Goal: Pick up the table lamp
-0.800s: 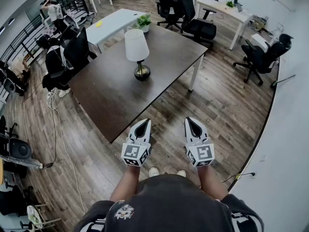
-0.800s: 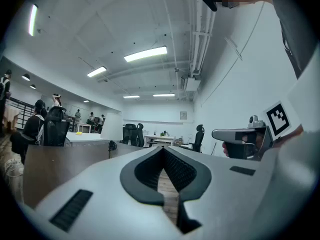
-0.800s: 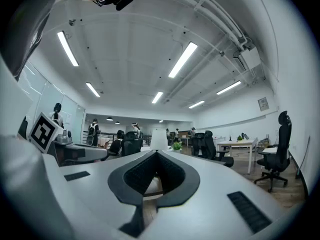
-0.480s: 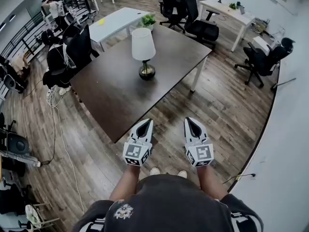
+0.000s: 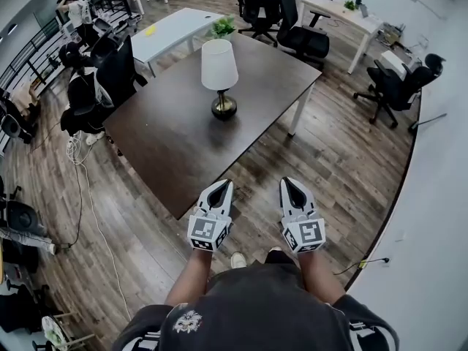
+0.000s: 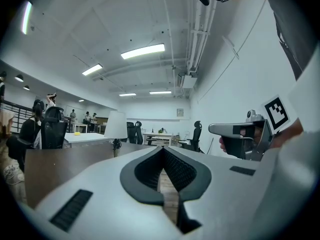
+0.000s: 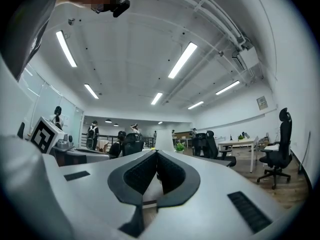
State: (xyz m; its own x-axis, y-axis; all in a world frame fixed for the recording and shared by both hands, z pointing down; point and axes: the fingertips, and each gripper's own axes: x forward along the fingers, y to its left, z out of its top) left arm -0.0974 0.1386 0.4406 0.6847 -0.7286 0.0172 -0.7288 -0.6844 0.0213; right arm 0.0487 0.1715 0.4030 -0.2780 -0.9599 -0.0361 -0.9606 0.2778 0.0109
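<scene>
The table lamp (image 5: 219,66), with a white shade and a dark round base, stands upright at the far side of the dark brown table (image 5: 172,141). Both grippers are held level over the wooden floor, short of the table's near corner and well away from the lamp. My left gripper (image 5: 220,189) is shut with nothing in it, and so is my right gripper (image 5: 289,186). In the left gripper view the lamp (image 6: 116,125) shows far off to the left of the shut jaws (image 6: 162,149). In the right gripper view the lamp's shade (image 7: 164,140) rises just beyond the shut jaws (image 7: 156,153).
A potted plant (image 5: 223,28) sits at the table's far edge. Black office chairs (image 5: 303,42) (image 5: 391,86) stand behind and to the right, another (image 5: 117,72) at the table's left side. White tables (image 5: 172,31) (image 5: 340,9) lie farther back. A cable (image 5: 88,210) runs across the floor on the left.
The head view has shifted a little, so the lamp and table now sit slightly more to the right. One foot has stepped. Both grippers keep their pose and stay shut.
</scene>
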